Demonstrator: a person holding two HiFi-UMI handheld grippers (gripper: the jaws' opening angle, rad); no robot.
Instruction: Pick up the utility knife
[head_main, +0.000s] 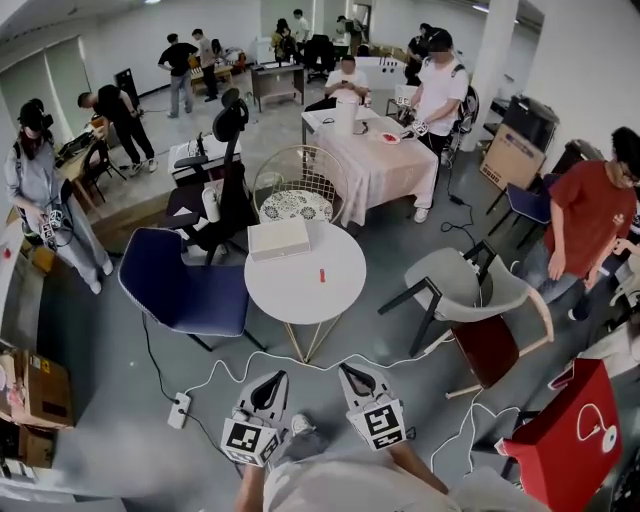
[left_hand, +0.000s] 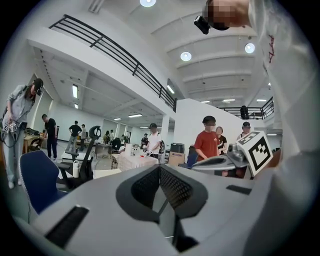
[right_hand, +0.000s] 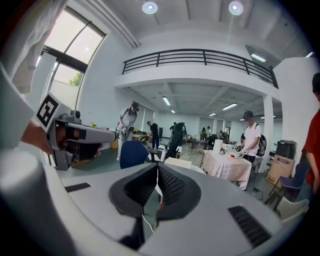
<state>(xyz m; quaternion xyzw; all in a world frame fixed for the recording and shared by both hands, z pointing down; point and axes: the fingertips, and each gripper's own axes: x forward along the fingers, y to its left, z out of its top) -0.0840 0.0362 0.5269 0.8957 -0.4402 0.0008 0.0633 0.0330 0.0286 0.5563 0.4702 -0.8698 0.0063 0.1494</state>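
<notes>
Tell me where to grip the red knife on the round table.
Likely best: grip the knife mid-body across its narrow width, from above. It looks slim and lies flat on the table, long axis pointing away from you.

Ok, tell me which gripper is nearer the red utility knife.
Right, narrowly. The right gripper is short of the round table, slightly right of the utility knife; the left gripper is level with it, farther off to the knife's left.
</notes>
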